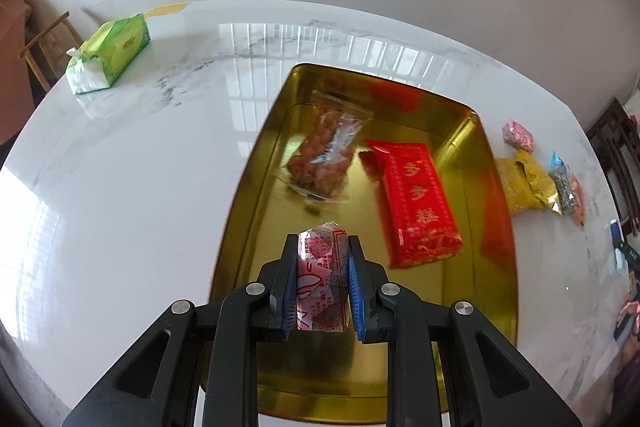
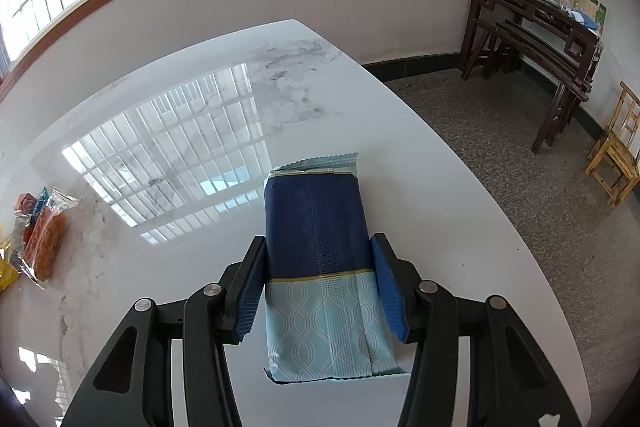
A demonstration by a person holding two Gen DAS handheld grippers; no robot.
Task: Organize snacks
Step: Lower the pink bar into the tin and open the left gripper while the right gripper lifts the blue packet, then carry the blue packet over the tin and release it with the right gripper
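Observation:
My left gripper (image 1: 323, 241) is shut on a small pink-and-white wrapped snack (image 1: 320, 267) and holds it over the near end of the gold tray (image 1: 276, 307). Inside the tray lie a red packet with gold characters (image 1: 416, 203) and a clear bag of brown pieces (image 1: 324, 155). In the right wrist view, my right gripper (image 2: 319, 239) grips a long packet (image 2: 316, 211), dark blue at the far end and pale blue at the near end. Both pads press its long sides above the white marble table (image 2: 180, 131).
Loose snacks lie on the table right of the tray: a pink one (image 1: 519, 135), a yellow one (image 1: 524, 185) and several more, also seen as a cluster (image 2: 46, 239). A green tissue pack (image 1: 108, 55) sits far left. The table edge (image 2: 460, 163) runs close right of the blue packet.

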